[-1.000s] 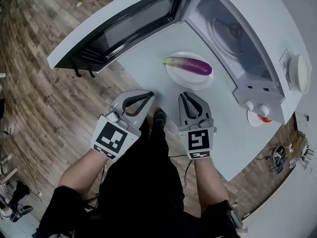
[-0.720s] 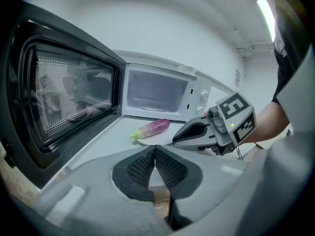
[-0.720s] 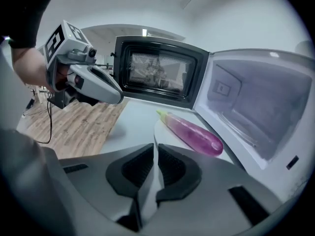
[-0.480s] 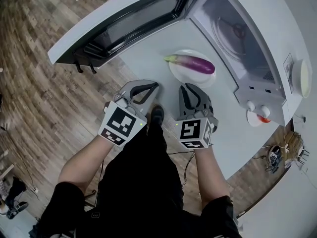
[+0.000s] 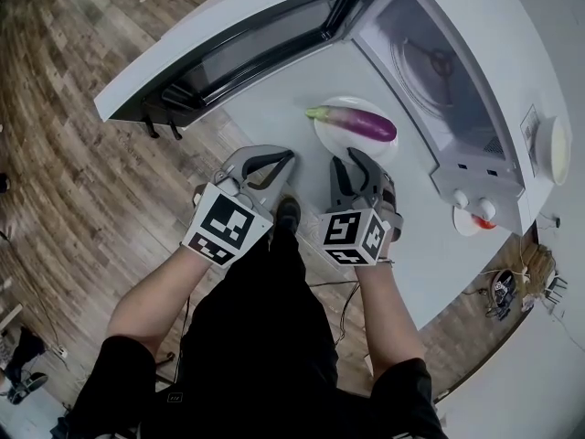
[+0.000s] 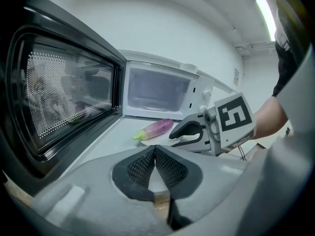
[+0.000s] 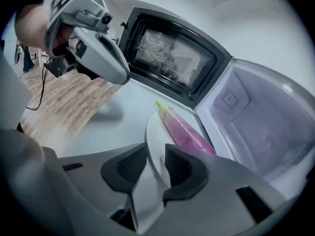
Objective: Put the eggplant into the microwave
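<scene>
A purple eggplant (image 5: pixel 358 123) (image 6: pixel 157 128) (image 7: pixel 185 130) with a green stem lies on a white plate (image 5: pixel 323 133) (image 7: pixel 153 140) on the white table, in front of the microwave (image 5: pixel 430 71) (image 6: pixel 157 90). The microwave door (image 5: pixel 256 44) (image 7: pixel 172 58) is swung wide open to the left. My right gripper (image 5: pixel 347 158) (image 7: pixel 156 163) is open by a narrow gap, its tips at the plate's near rim. My left gripper (image 5: pixel 285 156) (image 6: pixel 155 150) is shut and empty, over the table's front edge to the left of the plate.
The white table (image 5: pixel 430 254) ends just in front of me, over a wood floor (image 5: pixel 64 154). A white round object (image 5: pixel 558 135) sits at the microwave's far right. A red and white item (image 5: pixel 475 218) lies beside the knobs. Cables (image 5: pixel 507 286) trail at the right.
Both grippers have come forward towards the plate. The right gripper's tips now reach the plate's near rim. The eggplant has not moved.
</scene>
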The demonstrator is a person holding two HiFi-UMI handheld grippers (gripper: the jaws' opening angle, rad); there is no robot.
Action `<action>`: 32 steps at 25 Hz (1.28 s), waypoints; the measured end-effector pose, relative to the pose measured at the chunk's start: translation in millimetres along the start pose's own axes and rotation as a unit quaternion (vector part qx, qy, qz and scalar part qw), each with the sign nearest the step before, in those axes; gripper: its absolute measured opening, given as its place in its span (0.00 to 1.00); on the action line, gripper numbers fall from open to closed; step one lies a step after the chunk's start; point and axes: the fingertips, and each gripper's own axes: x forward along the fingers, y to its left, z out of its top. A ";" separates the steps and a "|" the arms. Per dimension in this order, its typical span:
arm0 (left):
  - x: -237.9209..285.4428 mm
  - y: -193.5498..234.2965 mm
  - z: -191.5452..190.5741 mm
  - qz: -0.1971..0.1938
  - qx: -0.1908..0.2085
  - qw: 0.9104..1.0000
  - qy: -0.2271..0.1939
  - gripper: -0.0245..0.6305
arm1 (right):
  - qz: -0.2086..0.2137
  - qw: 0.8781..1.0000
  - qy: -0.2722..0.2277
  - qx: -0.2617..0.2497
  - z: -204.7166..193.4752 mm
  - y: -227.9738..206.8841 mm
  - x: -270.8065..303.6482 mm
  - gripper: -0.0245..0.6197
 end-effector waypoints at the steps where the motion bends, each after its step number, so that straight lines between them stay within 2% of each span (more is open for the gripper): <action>1: -0.6 0.8 -0.4 0.000 0.000 1.000 0.000 0.05 | -0.005 1.000 0.004 -0.010 0.3 -1.5 1.1 0.21; 4: -2.6 2.7 -2.1 0.002 0.000 1.000 0.001 0.05 | -0.026 0.998 0.015 -0.053 2.1 -4.6 4.5 0.21; 7: -4.5 5.8 -5.9 0.005 0.001 1.000 0.003 0.05 | -0.057 0.991 0.028 -0.118 3.5 -3.5 9.2 0.12; 10: -5.7 10.1 -10.9 0.009 0.000 1.000 0.006 0.05 | -0.078 0.985 0.033 -0.153 5.6 -3.2 12.3 0.10; 15: -3.5 12.3 -16.4 0.010 -0.001 1.000 0.010 0.05 | -0.097 0.978 0.041 -0.178 0.3 -9.2 11.7 0.12; 22: 0.0 9.3 -11.7 0.005 0.002 1.000 0.010 0.05 | -0.123 0.973 0.064 -0.184 -16.5 -31.0 13.6 0.10; 32: 4.6 7.9 -15.8 0.000 0.006 1.000 0.016 0.05 | -0.174 0.957 0.052 -0.225 -17.6 -33.5 10.4 0.09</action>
